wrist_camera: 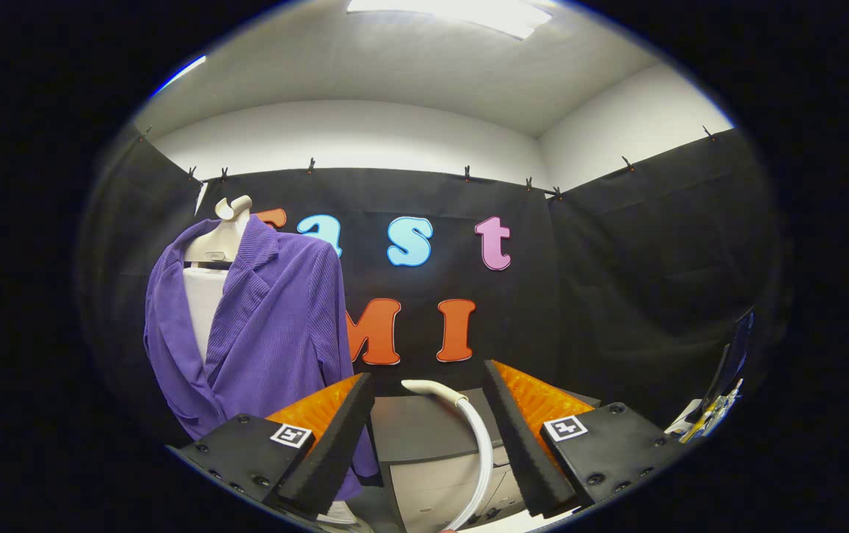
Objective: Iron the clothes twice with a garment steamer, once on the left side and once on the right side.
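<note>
Hand-held gripper (428, 437) released, white steamer hose (477, 444) between its fingers.
Purple jacket (276, 333) hangs on a mannequin (218, 244), beyond the left finger.

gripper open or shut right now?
Open. The gripper has its fingers spread wide with nothing pressed between them; the white steamer hose shows in the gap beyond, and the purple jacket hangs ahead.

a purple ribbed jacket (269, 326) hangs open on a white mannequin torso (206, 296), upright beyond the left finger, while the garment steamer's white curved hose and nozzle (461, 429) arches up between the spread fingers of the gripper (428, 444), untouched by either.
</note>
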Tool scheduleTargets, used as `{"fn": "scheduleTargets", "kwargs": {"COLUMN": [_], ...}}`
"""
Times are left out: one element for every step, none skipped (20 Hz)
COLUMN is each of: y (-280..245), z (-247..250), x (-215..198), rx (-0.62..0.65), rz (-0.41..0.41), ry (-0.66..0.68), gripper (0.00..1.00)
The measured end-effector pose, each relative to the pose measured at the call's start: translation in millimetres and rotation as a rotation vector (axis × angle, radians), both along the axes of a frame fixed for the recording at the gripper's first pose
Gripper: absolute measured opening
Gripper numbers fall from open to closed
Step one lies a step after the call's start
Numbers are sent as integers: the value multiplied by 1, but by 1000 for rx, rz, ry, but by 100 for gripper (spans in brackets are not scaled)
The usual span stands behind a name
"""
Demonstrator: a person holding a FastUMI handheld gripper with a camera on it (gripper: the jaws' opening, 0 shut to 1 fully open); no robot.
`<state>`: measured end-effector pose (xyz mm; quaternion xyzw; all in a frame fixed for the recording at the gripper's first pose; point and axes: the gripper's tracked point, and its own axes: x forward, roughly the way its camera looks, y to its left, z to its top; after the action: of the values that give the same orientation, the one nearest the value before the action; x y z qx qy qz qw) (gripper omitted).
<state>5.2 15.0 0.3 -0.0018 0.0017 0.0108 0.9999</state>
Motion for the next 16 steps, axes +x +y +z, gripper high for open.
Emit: {"fn": "scheduleTargets", "kwargs": {"y": [0,0,-1,-2,-3,-4,-6,-7,-10,-14,-17,-20,-22,-22,-22,-24], "z": [1,1,2,3,4,7,8,9,11,13,16,20,23,28,31,36], "x": [0,0,0,1,1,3,3,3,6,10,15,23,31,44,56,72], "rx": [0,1,2,4,8,17,26,35,42,47,48,47,47,50,52,57], "rz": [-2,-4,-7,-9,-13,-18,-20,-24,-28,-34,-40,-42,-36,-22,-6,7], "ry": [-2,-4,-5,-7,-14,-22,-28,-29,-29,-31,-35,-36,-33,-27,-18,-10], "gripper": [98,99,98,98,98,98,98,98,98,98,98,98,98,98,98,98]}}
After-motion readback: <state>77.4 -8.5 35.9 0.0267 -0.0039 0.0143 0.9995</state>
